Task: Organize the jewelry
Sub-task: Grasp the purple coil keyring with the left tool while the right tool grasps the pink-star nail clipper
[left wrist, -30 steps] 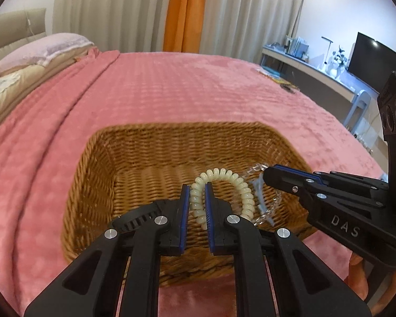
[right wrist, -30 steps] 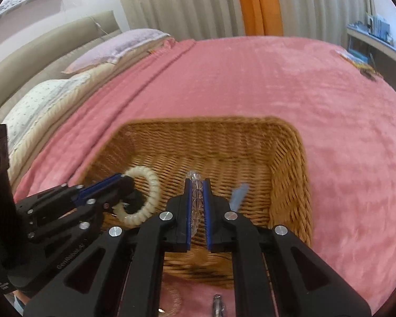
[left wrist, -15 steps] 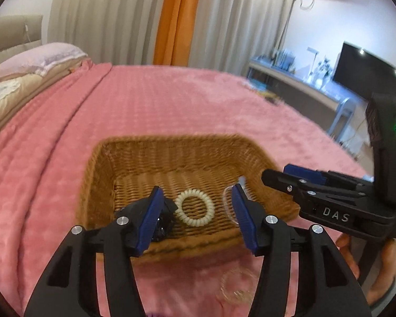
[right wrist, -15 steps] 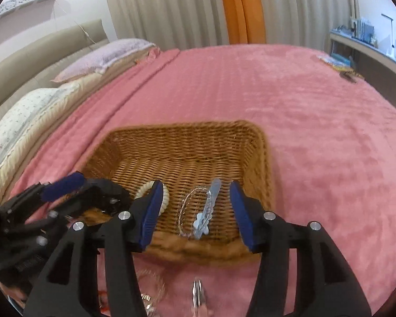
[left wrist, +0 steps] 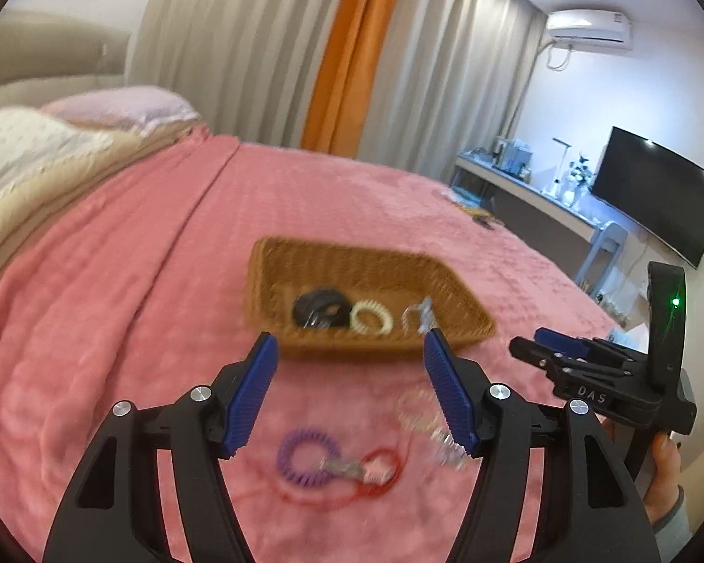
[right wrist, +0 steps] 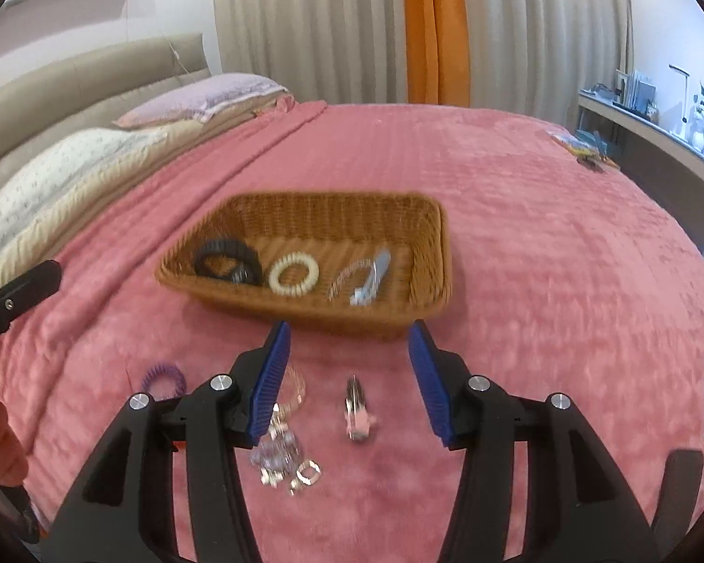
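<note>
Wicker basket (right wrist: 427, 244), centre frame on the pink bedspread (right wrist: 563, 281), holds a black coil (right wrist: 227, 260), cream coil (right wrist: 294, 274), clear bracelet (right wrist: 347, 277) and blue clip (right wrist: 373, 277). Left gripper (left wrist: 349, 391) and right gripper (right wrist: 349, 375) — both spread wide, empty. Purple coil (left wrist: 307, 455) and pink clip (right wrist: 357, 406) lie lower frame, outside the basket.

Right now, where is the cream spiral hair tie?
The cream spiral hair tie lies inside the wicker basket near its front wall, between the black hair tie on its left and the clear bracelet on its right.
</note>
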Action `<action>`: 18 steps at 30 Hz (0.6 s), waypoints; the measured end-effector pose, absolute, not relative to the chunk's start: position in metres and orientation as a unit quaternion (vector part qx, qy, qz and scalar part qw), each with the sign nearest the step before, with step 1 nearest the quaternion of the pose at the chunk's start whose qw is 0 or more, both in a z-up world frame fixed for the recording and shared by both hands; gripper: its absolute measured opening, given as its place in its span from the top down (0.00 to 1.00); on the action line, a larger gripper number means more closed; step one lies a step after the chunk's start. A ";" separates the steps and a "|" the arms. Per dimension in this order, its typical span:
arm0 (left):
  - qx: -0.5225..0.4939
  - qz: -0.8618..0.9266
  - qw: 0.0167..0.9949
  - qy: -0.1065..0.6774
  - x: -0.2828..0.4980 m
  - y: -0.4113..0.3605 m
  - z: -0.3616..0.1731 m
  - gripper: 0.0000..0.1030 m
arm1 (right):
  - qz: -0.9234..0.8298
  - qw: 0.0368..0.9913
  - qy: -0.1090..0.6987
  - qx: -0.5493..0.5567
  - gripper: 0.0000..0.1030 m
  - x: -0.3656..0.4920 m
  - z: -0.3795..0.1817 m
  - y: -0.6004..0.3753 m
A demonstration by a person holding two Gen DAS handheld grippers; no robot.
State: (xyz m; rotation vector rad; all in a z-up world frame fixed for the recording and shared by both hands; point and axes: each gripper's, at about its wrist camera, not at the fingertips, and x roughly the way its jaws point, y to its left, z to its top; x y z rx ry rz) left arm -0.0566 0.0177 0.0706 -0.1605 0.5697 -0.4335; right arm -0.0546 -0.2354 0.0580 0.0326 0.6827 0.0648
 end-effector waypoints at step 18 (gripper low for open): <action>-0.101 -0.178 0.900 0.384 -0.022 0.043 -0.021 0.47 | 0.015 0.917 0.398 0.020 0.52 -0.036 -0.011 -0.249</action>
